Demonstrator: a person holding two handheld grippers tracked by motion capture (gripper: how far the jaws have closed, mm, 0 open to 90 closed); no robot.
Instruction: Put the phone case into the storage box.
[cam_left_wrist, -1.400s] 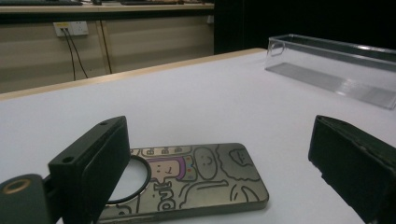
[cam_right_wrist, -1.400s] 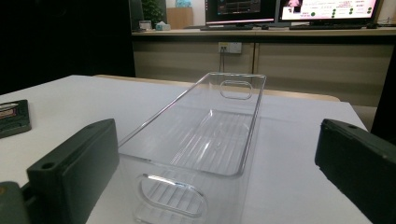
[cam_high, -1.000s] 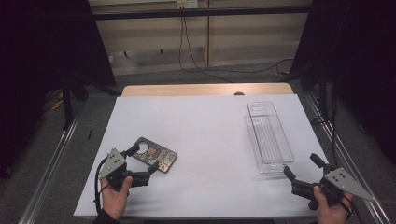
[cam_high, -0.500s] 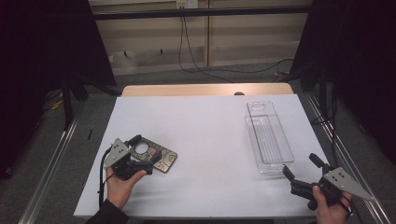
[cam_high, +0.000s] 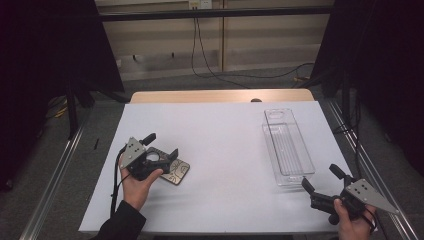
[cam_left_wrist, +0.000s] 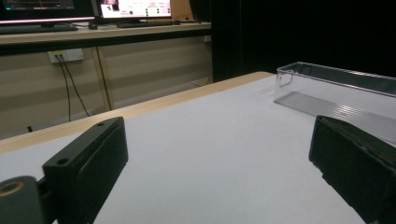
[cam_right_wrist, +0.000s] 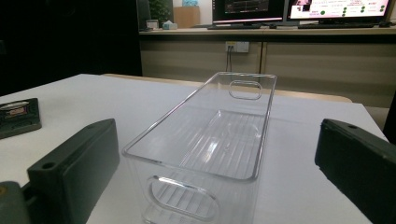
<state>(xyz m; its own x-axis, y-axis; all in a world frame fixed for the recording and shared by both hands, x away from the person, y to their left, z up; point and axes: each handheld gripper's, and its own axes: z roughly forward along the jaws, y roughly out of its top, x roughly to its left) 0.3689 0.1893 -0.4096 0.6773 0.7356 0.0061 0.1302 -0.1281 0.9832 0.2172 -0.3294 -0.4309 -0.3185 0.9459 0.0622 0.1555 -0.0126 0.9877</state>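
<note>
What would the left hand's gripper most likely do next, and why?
Probably lower onto the dark flat packet and close. The left gripper hovers right over it with jaws open, holding nothing, while the clear bin sits empty across the table near the open right gripper.

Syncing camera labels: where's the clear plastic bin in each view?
High view: clear bin at right of the white table, ahead of the right claw.
Left gripper view: upper right, far across the table.
Right gripper view: centre, close, between the open jaws.
Shared landmark: the table's wooden far edge.
</note>
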